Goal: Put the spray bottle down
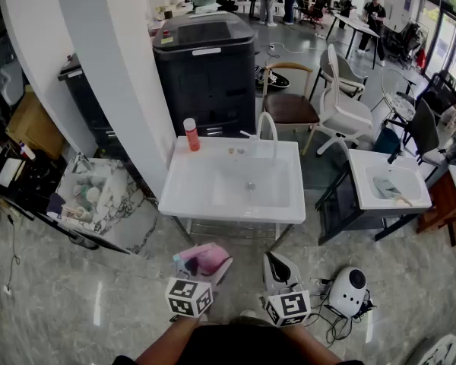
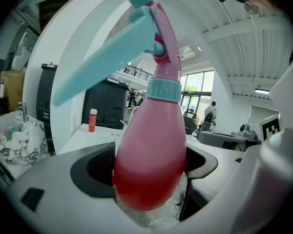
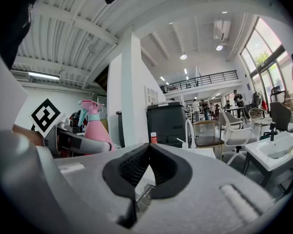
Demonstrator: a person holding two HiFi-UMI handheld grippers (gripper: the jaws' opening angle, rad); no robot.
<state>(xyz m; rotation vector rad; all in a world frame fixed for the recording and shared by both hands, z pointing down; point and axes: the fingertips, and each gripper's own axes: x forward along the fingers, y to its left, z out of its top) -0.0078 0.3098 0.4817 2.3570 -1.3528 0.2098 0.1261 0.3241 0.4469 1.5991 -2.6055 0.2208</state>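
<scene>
A pink spray bottle (image 1: 206,258) with a teal trigger stands upright between the jaws of my left gripper (image 1: 203,271), low in the head view, over the floor in front of a white sink table (image 1: 184,198). In the left gripper view the spray bottle (image 2: 154,155) fills the gap and both dark pads (image 2: 100,169) press its sides, so the left gripper (image 2: 151,177) is shut on it. My right gripper (image 1: 277,271) hangs beside it to the right. Its pads (image 3: 132,167) meet with nothing between them, so the right gripper (image 3: 147,152) is shut. From there the spray bottle (image 3: 96,128) shows at the left.
On the sink table stand a small orange-red bottle (image 1: 191,134) and a curved faucet (image 1: 268,126). A white pillar (image 1: 121,74) and black cabinet (image 1: 209,67) rise behind. A cluttered marble-topped stand (image 1: 129,204) is left, a second sink (image 1: 387,181) right, a white round device (image 1: 349,289) on the floor.
</scene>
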